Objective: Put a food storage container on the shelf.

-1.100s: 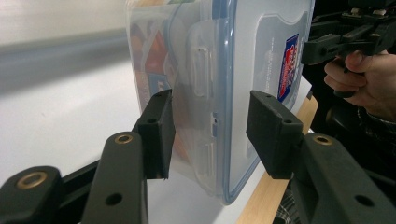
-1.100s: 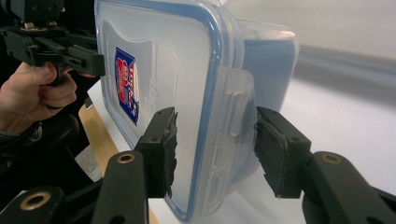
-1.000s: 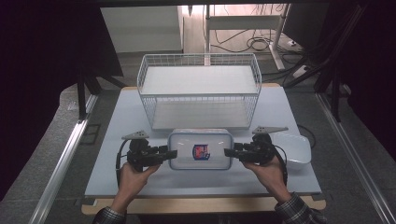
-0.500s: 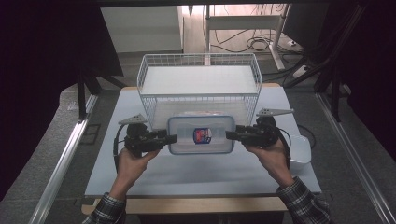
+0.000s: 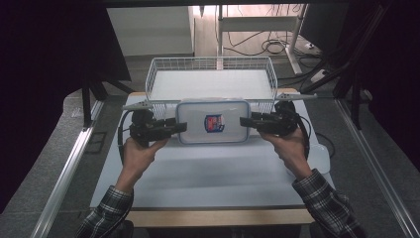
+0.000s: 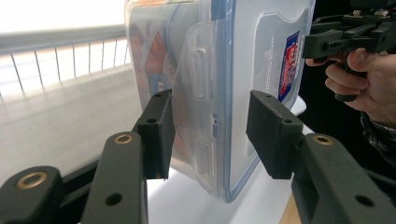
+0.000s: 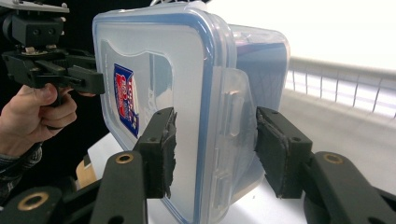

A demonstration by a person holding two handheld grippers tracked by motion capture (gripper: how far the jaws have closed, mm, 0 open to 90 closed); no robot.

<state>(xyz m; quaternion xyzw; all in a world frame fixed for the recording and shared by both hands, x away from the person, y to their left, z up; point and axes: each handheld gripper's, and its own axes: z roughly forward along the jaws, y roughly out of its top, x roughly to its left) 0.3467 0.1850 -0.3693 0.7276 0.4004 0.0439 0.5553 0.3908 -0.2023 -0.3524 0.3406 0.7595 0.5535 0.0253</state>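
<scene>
A clear plastic container (image 5: 213, 121) with a blue-rimmed lid and a red and blue label hangs in the air, just in front of the white wire basket (image 5: 210, 58). My left gripper (image 5: 181, 126) is shut on its left end and my right gripper (image 5: 245, 121) on its right end. In the left gripper view the jaws (image 6: 210, 126) clamp the container (image 6: 233, 70) across the lid's latch, with the right gripper (image 6: 336, 39) beyond it. The right gripper view has its jaws (image 7: 215, 140) squeezing the container (image 7: 159, 79) from lid and base, and the left gripper (image 7: 60, 70) at the far end.
The white table mat (image 5: 198, 173) lies below the container. A white rounded object (image 5: 322, 156) rests at the mat's right edge, beside my right hand. Metal rails run along both sides of the table, and cables lie on the floor behind the basket.
Both grippers have risen with the container between them and carried it away from me, from the mat up to the basket's front wall.
</scene>
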